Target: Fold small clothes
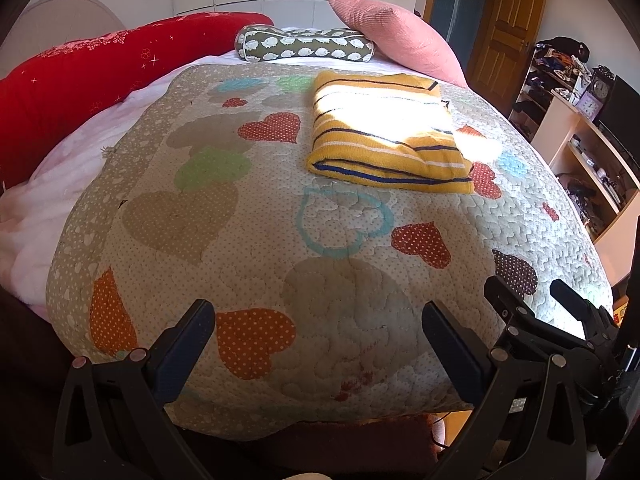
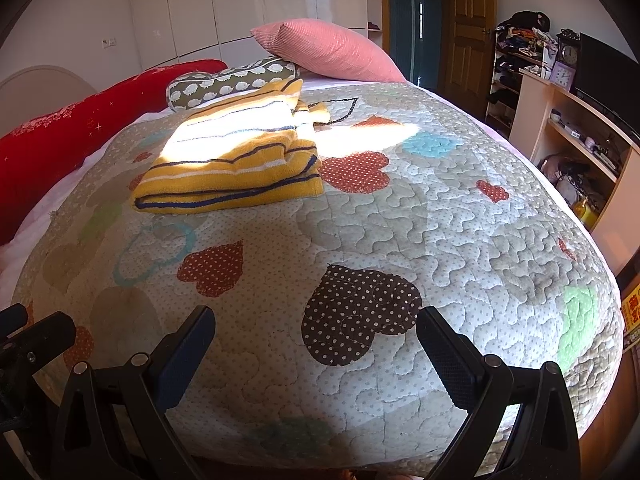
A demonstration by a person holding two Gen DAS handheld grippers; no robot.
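The yellow striped garment (image 1: 384, 136) lies folded into a compact rectangle on the heart-patterned quilt (image 1: 248, 248), in the upper centre-right of the left wrist frame and the upper left of the right wrist frame (image 2: 232, 164). Its layers are stacked with the edges roughly aligned, which suggests the fold is complete or nearly so; a loose flap at the far right corner may need tidying. The left gripper (image 1: 320, 344) sits at the bottom of its frame with both fingers spread wide and nothing between them, well apart from the garment. The right gripper (image 2: 316, 344) is likewise spread and empty, low in its own frame and visible at the lower right of the left wrist frame. Both tools are held back near the quilt's near edge, probably to leave the finished stack undisturbed. The pink pillow (image 1: 400, 36) and patterned bolster (image 1: 304, 46) rest beyond the garment in the upper centre, clear of the working area.
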